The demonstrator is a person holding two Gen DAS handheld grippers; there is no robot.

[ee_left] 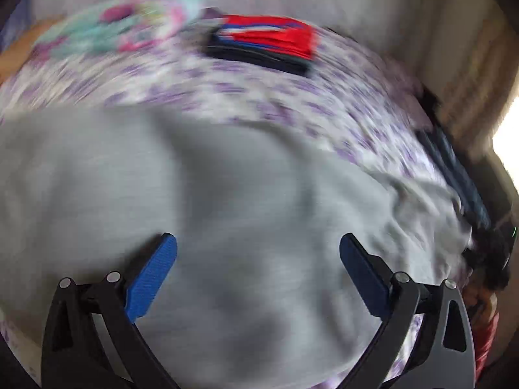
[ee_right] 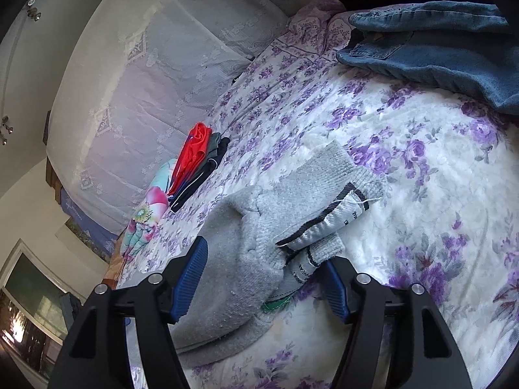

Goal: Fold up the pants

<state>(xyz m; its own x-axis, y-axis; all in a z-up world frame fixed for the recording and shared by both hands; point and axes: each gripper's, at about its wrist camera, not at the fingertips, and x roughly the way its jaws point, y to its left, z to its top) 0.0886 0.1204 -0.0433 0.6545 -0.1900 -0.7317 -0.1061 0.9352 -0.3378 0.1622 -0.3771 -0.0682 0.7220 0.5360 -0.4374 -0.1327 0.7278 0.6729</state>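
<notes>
Grey sweatpants [ee_left: 227, 201] lie spread on a bed with a purple-flowered cover; the left wrist view is motion-blurred. My left gripper [ee_left: 258, 246] is open, its blue pads wide apart just above the grey cloth, holding nothing. In the right wrist view the pants' waistband end [ee_right: 292, 214] lies crumpled, with a striped drawstring band showing. My right gripper [ee_right: 266, 256] is open, its jaws on either side of the grey cloth near the waistband, not closed on it.
A folded stack of red and dark clothes [ee_right: 198, 162] [ee_left: 262, 43] sits farther up the bed beside a colourful tie-dye garment [ee_right: 146, 214]. Blue jeans [ee_right: 438, 45] lie at the bed's far right. A lace-covered headboard [ee_right: 146, 81] stands behind.
</notes>
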